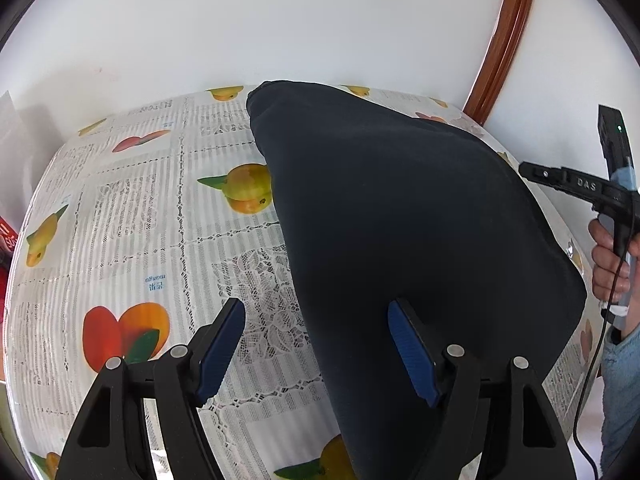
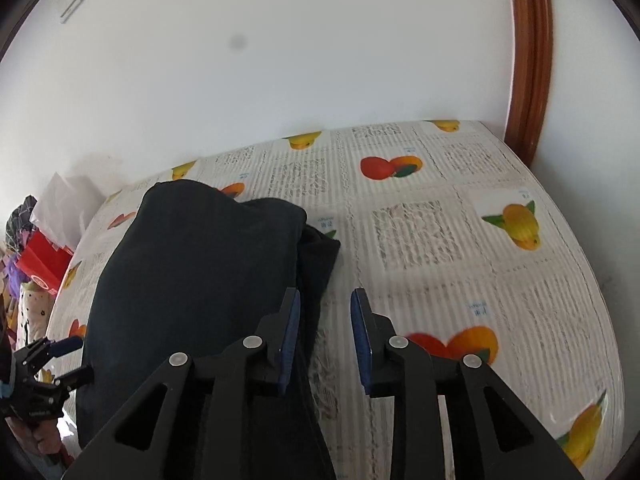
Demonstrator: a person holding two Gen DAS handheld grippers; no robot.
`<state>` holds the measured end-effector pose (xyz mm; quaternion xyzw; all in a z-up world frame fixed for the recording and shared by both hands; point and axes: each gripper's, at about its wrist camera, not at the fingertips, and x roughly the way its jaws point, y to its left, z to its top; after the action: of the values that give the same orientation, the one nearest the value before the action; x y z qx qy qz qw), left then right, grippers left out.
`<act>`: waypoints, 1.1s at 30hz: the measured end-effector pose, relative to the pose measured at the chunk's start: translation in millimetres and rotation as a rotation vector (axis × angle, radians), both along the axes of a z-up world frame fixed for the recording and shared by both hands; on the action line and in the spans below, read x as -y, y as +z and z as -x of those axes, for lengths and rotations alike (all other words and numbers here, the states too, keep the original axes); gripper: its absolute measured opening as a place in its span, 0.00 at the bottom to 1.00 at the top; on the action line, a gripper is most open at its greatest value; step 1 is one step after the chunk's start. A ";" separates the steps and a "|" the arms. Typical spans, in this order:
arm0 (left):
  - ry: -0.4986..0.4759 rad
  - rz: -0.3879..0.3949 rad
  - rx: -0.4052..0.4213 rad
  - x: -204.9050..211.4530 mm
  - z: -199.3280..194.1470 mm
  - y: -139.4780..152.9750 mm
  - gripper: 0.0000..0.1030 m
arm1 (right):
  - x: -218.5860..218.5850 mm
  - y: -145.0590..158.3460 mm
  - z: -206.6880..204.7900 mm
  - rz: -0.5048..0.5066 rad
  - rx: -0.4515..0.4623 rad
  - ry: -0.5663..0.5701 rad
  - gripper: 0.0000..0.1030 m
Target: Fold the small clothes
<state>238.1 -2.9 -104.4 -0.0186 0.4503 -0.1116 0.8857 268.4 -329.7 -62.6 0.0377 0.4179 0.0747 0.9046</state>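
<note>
A dark navy garment (image 1: 400,220) lies folded over on the table with the fruit-print cloth (image 1: 140,220). My left gripper (image 1: 316,344) is open and empty, straddling the garment's left edge near the front. In the right wrist view the garment (image 2: 192,272) lies at the left, with a lower layer sticking out on its right side. My right gripper (image 2: 325,332) is open and empty just above the garment's right edge. The right gripper also shows in the left wrist view (image 1: 568,184), at the garment's far right side, and the left gripper shows at the lower left of the right wrist view (image 2: 68,360).
A white wall stands behind the table, with a brown wooden frame (image 1: 504,40) at the right. A red box (image 2: 44,264), white paper and other clutter sit off the table's left end. The tablecloth (image 2: 460,240) stretches to the right of the garment.
</note>
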 end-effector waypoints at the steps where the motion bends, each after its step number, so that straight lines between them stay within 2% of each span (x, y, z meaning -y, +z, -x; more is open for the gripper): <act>1: 0.000 -0.004 0.002 0.7 2.8 0.5 0.70 | 3.0 -0.6 8.4 -0.004 -0.002 -0.002 0.29; 6: 0.001 0.000 0.005 2.3 18.0 1.1 0.70 | 18.5 -15.3 53.6 -0.083 -0.020 0.000 0.31; 11: 0.003 -0.004 0.001 3.2 28.0 2.7 0.70 | 13.5 -29.4 66.5 -0.164 -0.028 0.036 0.31; 12: 0.004 -0.014 0.008 4.1 29.7 2.2 0.70 | 11.2 -33.1 65.1 -0.177 -0.046 0.040 0.27; 13: 0.007 -0.022 0.011 4.6 30.6 0.9 0.70 | 8.4 -35.4 64.7 -0.189 -0.054 0.057 0.07; 14: 0.019 -0.030 0.003 4.3 30.7 -1.8 0.71 | 5.5 -34.3 66.3 -0.191 -0.049 0.077 0.06; 16: 0.029 -0.012 -0.006 2.7 32.3 -3.0 0.71 | 7.8 -21.8 78.8 -0.165 0.054 0.074 0.05; 17: 0.030 -0.008 -0.008 1.9 34.0 -2.7 0.71 | 11.2 -19.4 81.8 -0.177 0.075 0.072 0.05; 19: 0.029 -0.007 -0.009 1.3 36.8 -2.4 0.71 | 16.2 -23.4 82.0 -0.208 0.058 0.047 0.05; 21: 0.024 -0.012 -0.014 1.0 41.5 -1.8 0.70 | 14.2 -29.3 83.4 -0.184 0.025 0.022 0.07; 22: 0.019 -0.015 -0.013 0.9 44.6 -1.0 0.70 | 13.3 -29.4 86.2 -0.167 0.017 0.013 0.10; 27: -0.006 -0.032 -0.005 -2.6 69.8 -0.5 0.70 | 20.6 -11.1 125.9 -0.118 0.062 -0.015 0.13; 33: -0.038 -0.025 -0.007 -6.1 100.9 -9.2 0.70 | 24.4 -12.5 178.9 -0.036 0.043 0.011 0.29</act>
<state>137.2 3.2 -113.6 0.0007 0.4551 -0.1224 0.8820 89.5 -354.0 -75.0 0.0498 0.3971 0.0880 0.9122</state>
